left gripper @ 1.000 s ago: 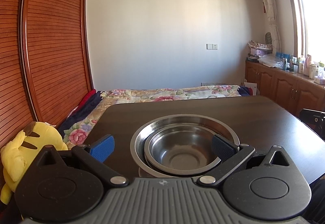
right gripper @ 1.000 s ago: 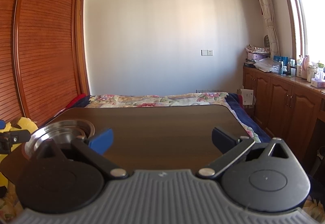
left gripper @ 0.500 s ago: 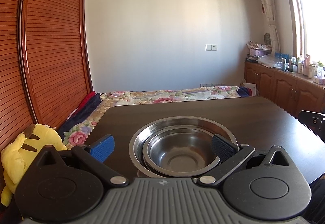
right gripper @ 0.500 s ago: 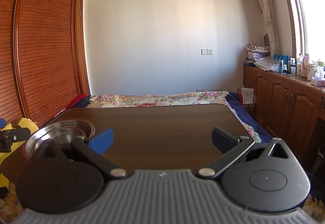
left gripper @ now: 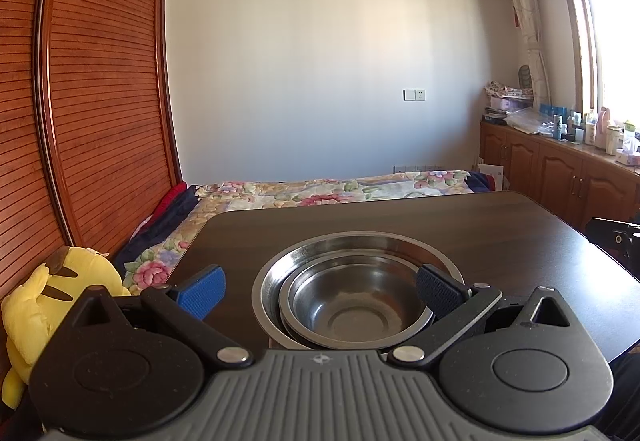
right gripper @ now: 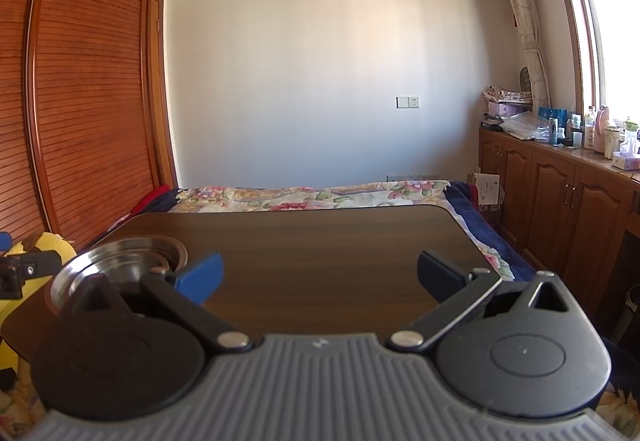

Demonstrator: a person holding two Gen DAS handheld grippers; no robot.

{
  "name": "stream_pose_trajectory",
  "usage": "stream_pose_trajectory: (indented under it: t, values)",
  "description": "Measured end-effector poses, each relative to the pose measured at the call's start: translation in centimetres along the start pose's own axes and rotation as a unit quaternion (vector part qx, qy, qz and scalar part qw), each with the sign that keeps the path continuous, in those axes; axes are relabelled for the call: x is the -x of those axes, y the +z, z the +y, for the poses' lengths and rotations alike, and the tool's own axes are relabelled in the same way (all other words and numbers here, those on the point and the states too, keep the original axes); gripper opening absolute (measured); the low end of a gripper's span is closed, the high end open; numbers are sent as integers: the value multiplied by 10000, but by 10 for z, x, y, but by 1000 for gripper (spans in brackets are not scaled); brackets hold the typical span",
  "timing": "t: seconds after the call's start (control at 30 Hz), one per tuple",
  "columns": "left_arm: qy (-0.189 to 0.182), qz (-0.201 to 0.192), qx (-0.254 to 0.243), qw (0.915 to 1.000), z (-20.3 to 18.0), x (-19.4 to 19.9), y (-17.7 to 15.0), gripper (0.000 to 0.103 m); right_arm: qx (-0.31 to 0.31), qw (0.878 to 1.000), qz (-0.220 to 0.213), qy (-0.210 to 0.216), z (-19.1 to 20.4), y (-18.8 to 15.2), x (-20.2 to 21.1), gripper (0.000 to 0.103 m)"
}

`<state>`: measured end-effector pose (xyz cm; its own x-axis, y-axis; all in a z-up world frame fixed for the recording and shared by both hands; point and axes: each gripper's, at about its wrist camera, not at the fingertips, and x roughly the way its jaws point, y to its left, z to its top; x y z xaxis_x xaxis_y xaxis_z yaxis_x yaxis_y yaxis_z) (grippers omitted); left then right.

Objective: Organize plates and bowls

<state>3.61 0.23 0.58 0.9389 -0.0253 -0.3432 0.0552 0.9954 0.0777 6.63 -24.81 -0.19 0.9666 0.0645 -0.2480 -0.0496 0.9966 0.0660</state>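
A: How many bowls?
B: Two: small bowl [left gripper: 352,305] nested in big bowl [left gripper: 360,253], near the desk's [left gripper: 500,233] left front corner.
A: The tongs?
B: Left tongs [left gripper: 320,287] and right tongs [right gripper: 320,275] both spread, level, holding nothing.

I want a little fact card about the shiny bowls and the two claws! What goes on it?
bowls: small steel bowl nested inside the big steel bowl
where: near the left edge of the dark wooden table
left claw: open, empty, right in front of the bowls
right claw: open, empty, over bare table, bowls off to its left
beside table: yellow plush toy
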Motion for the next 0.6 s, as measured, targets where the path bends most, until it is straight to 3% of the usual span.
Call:
stream_pose_trajectory:
  t: [0.6]
  values:
    - [-16, -21, -21, 10000, -1, 0, 4, 103, -20, 10000, -5, -4, -1, 2, 2, 103]
